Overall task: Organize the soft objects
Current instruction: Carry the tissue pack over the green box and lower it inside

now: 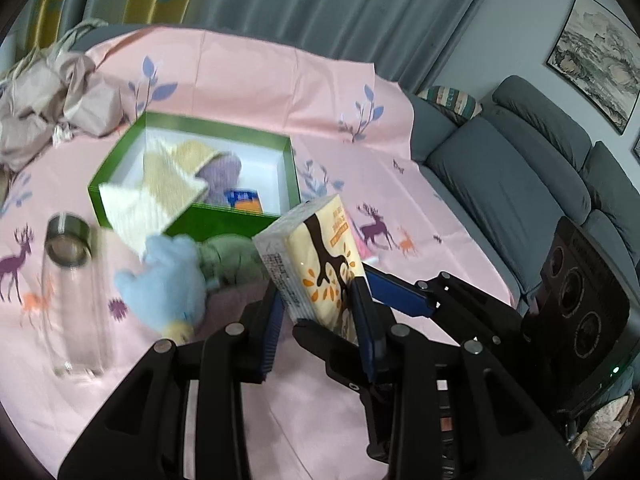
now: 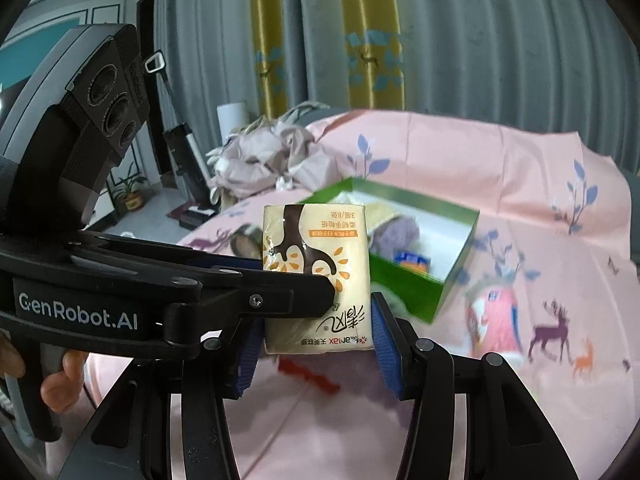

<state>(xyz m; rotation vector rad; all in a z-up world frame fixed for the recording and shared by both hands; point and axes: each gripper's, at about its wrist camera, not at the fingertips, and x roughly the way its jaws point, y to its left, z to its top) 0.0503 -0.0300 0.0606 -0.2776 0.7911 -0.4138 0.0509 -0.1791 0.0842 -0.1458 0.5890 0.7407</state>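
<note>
A cream tissue pack (image 1: pixel 316 264) with a brown tree print is held up above the pink bedsheet. My left gripper (image 1: pixel 320 316) is shut on its narrow sides. My right gripper (image 2: pixel 316 344) is shut across the wider faces of the same tissue pack (image 2: pixel 316 248), and one of its blue fingers (image 1: pixel 400 292) comes in from the right. Behind stands an open green box (image 1: pixel 236 224) with a cream cloth, a purple soft item and an orange-blue pack inside. A blue plush (image 1: pixel 168 284) and a green plush (image 1: pixel 232 256) lie in front of the box.
A clear glass bottle (image 1: pixel 72 288) with a metal rim lies at the left on the sheet. A pink pack (image 2: pixel 496 316) sits right of the green box (image 2: pixel 404 292). Crumpled beige cloth (image 1: pixel 44 108) is at the back left, and a grey sofa (image 1: pixel 500 184) at the right.
</note>
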